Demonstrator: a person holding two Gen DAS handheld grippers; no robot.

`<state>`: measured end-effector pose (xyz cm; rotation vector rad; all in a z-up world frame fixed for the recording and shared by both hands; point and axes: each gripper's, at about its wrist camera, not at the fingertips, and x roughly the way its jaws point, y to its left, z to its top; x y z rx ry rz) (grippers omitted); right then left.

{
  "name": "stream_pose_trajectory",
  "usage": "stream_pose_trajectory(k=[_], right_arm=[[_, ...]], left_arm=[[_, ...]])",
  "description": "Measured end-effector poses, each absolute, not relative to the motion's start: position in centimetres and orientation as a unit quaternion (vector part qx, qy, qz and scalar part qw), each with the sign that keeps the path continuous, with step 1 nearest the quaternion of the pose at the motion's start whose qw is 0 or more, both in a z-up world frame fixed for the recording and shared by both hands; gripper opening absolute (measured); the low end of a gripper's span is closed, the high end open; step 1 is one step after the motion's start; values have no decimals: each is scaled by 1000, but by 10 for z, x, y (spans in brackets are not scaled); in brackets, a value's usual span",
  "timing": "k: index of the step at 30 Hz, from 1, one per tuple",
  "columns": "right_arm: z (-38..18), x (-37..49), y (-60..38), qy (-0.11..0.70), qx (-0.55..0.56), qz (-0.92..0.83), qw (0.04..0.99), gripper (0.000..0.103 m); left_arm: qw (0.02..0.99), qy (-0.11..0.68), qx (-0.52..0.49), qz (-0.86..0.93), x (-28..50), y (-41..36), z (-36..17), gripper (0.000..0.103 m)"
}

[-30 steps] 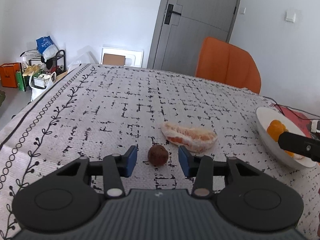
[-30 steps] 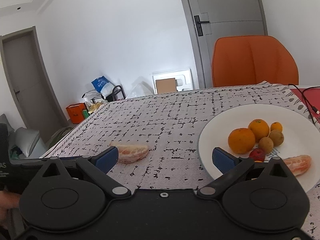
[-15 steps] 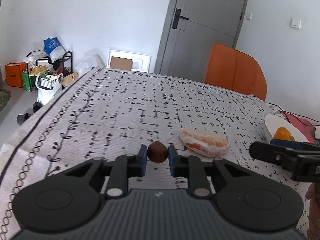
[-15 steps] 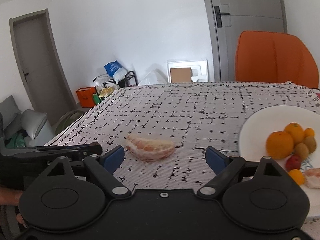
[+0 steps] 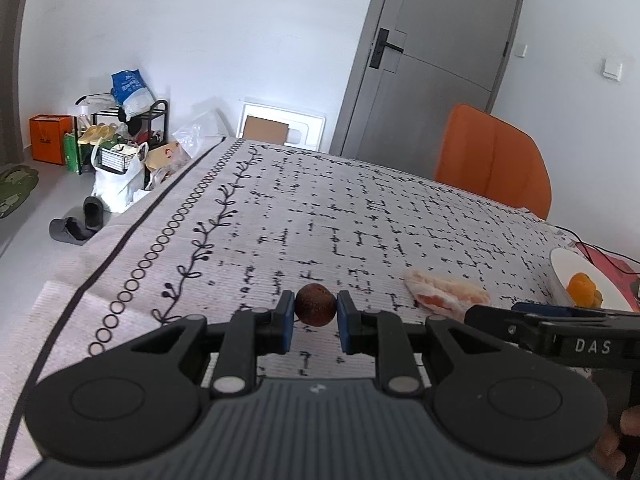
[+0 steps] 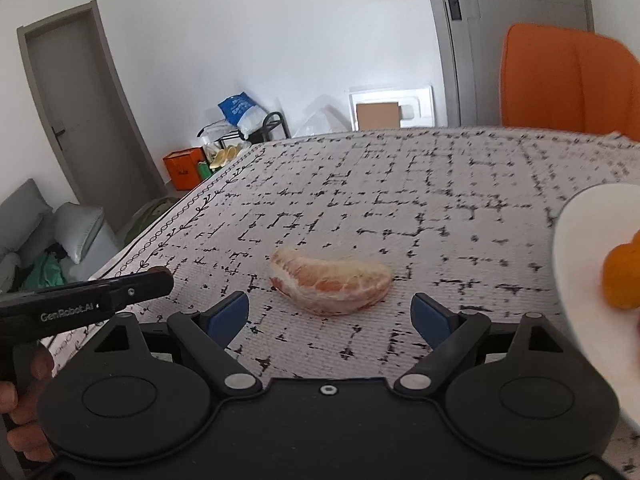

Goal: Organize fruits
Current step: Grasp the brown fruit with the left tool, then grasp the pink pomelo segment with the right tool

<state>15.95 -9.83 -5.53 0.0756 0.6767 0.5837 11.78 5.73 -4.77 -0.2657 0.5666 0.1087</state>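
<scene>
A small brown round fruit (image 5: 315,303) is lifted a little off the patterned tablecloth (image 5: 320,216), and my left gripper (image 5: 315,314) is shut on it, blue pads pressing both sides. A peeled citrus segment (image 6: 330,282) lies on the cloth, seen in the left wrist view too (image 5: 446,296). My right gripper (image 6: 330,312) is open just in front of the segment, its fingers wide of both ends and not touching it. At the right stands a white plate (image 6: 580,240) with an orange fruit (image 6: 620,280) on it; the rest of the plate is cut off.
An orange chair (image 5: 496,160) stands behind the table's far side. The table's left edge drops to a floor with bags, a rack (image 5: 120,128) and slippers. A dark cable (image 5: 592,246) lies near the plate. A person's hand holds each gripper handle.
My left gripper closed on the brown fruit and lifted it slightly. The right gripper swung left from the plate to the citrus segment, its fingers narrowing a little.
</scene>
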Motion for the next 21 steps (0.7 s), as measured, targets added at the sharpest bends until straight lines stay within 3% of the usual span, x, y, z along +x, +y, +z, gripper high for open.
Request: stream_pose_trajectory(k=[21], right_arm=[[-64,179,-52,324,-33,271,906,91]], left_arm=[[946,277,-153,70,110,89,-56,21]])
